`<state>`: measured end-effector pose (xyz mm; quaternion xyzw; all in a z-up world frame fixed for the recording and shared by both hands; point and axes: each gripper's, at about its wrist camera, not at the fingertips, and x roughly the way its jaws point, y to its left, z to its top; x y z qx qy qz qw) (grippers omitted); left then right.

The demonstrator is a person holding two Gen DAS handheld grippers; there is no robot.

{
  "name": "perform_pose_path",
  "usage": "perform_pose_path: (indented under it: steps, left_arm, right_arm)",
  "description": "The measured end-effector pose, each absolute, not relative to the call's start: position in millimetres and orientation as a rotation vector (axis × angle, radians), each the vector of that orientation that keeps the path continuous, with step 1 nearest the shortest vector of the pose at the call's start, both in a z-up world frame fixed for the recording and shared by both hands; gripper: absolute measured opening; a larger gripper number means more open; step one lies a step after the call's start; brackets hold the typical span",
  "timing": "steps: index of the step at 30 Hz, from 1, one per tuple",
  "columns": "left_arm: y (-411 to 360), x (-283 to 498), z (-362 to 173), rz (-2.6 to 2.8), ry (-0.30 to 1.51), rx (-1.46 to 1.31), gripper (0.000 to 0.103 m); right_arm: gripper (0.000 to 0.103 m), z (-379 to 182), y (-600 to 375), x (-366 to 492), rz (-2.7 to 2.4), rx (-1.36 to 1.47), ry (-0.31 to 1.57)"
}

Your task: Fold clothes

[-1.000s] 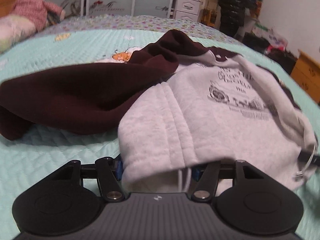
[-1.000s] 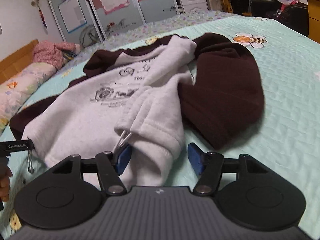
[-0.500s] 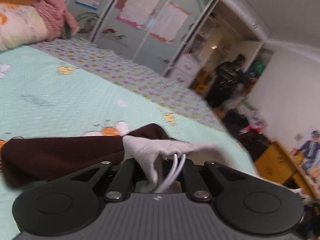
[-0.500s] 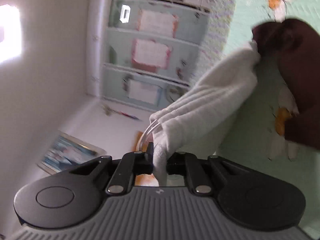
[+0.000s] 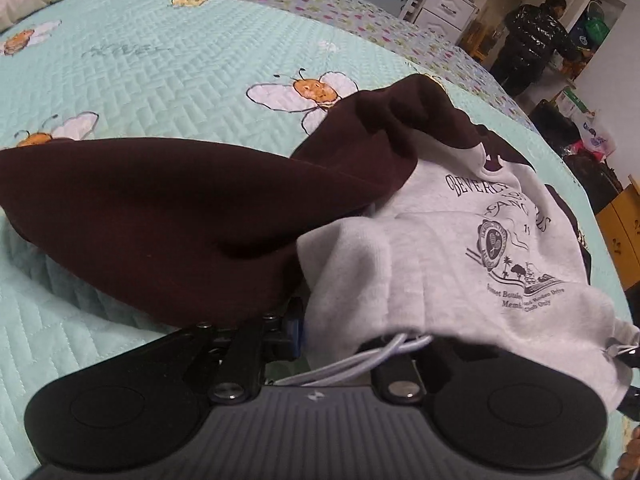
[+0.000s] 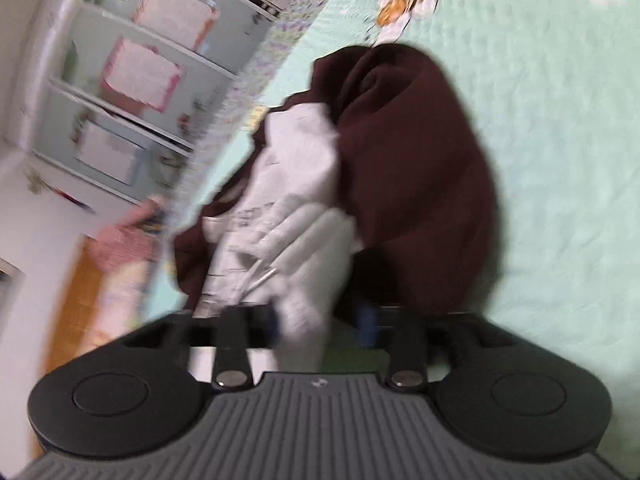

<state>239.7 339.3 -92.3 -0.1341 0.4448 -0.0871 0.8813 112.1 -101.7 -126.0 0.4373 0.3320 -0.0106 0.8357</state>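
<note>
Loosely bunched, the grey-and-maroon hoodie [image 5: 460, 248] lies on the mint quilted bed [image 5: 140, 60], its long axis running away from the left camera, printed chest up. Both sets of jaws are opening: the left hand-held gripper [image 5: 344, 332] with hem and drawcord [image 5: 360, 364] between them, grip unclear; the right hand-held gripper [image 6: 320, 320] around grey cloth, unpinched.

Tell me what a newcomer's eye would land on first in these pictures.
First, the grey and maroon sweatshirt, crumpled mid-bed right in front of the left gripper, its printed crest facing up. Then the mint bee quilt under it. In the far right background, a person in a dark jacket stands by the drawers.
</note>
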Motion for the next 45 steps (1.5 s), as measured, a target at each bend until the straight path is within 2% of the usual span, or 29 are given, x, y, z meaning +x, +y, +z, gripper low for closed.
perform_pose_path:
  steps: [4,12,16,20,22,30,32,33,34,41,43,45]
  left_arm:
    - [338,233,-101,-0.187,0.925,-0.199,0.026]
    - [343,227,-107,-0.199,0.895,-0.202,0.026]
    - [332,220,-108,-0.21,0.865,-0.104,0.026]
    - [326,214,-111,-0.216,0.839,-0.062,0.025]
    - [326,213,-112,-0.214,0.836,-0.082,0.024]
    - [328,218,-108,-0.22,0.856,-0.152,0.024]
    - [329,219,-108,-0.226,0.86,-0.155,0.024]
    - [329,220,-108,-0.228,0.863,-0.158,0.024]
    - [329,221,-108,-0.232,0.866,-0.16,0.024]
    - [327,222,-100,-0.268,0.848,-0.196,0.026]
    - [326,224,-99,-0.238,0.843,-0.177,0.026]
    - [330,227,-101,-0.21,0.855,-0.187,0.026]
  right_arm:
    - [0.06,-120,-109,84,-0.056,0.868,0.705]
    - [0.06,-120,-86,40,-0.089,0.63,0.737]
    - [0.061,-104,-63,32,-0.113,0.402,0.74]
    - [0.061,-73,-18,15,-0.038,0.127,0.544]
    - [0.067,-69,15,19,0.104,0.012,0.525]
    - [0.068,-114,135,68,0.382,-0.471,0.545]
    - [0.064,-121,141,81,0.398,-0.537,0.558]
    - [0.039,-122,139,89,0.411,-0.537,0.585]
    - [0.006,-122,137,98,0.425,-0.529,0.617]
    - [0.007,-79,122,134,0.376,-0.411,0.543]
    - [0.01,-65,123,142,0.374,-0.379,0.505]
    - [0.014,-66,114,150,0.41,-0.271,0.568]
